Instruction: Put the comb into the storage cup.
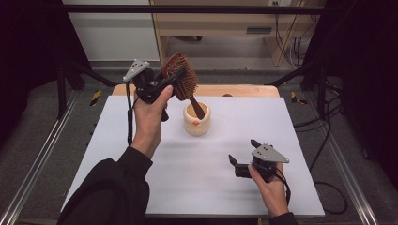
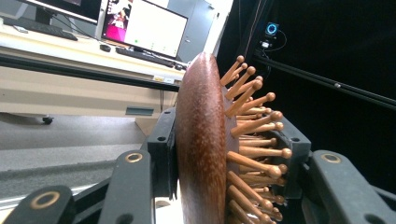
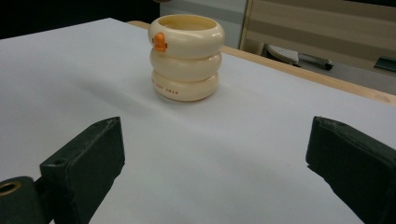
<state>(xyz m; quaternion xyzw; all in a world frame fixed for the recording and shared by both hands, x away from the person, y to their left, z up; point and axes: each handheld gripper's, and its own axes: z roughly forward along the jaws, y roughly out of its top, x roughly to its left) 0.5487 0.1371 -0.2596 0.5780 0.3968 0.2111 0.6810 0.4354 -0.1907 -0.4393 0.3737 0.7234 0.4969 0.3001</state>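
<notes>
A brown wooden hairbrush [image 1: 182, 78] with peg bristles is in the air, head up and handle [image 1: 196, 108] slanting down over the mouth of a cream ringed cup [image 1: 197, 120]. My left gripper [image 1: 174, 86] is shut on the brush head: in the left gripper view the jaws press the brush's smooth back [image 2: 201, 140] on one side and its bristles [image 2: 252, 126] on the other. In the right gripper view the cup [image 3: 187, 56], with an orange duck bill on its rim, stands upright with nothing showing inside it. My right gripper [image 1: 243, 151] rests low at the table's right with its jaws [image 3: 215, 154] wide apart and nothing between them.
A white sheet [image 1: 141, 187] covers the table, with a wooden edge [image 1: 244, 90] at the back. Black frame posts [image 1: 65, 84] stand at both sides. Behind the table is a desk with monitors [image 2: 144, 28].
</notes>
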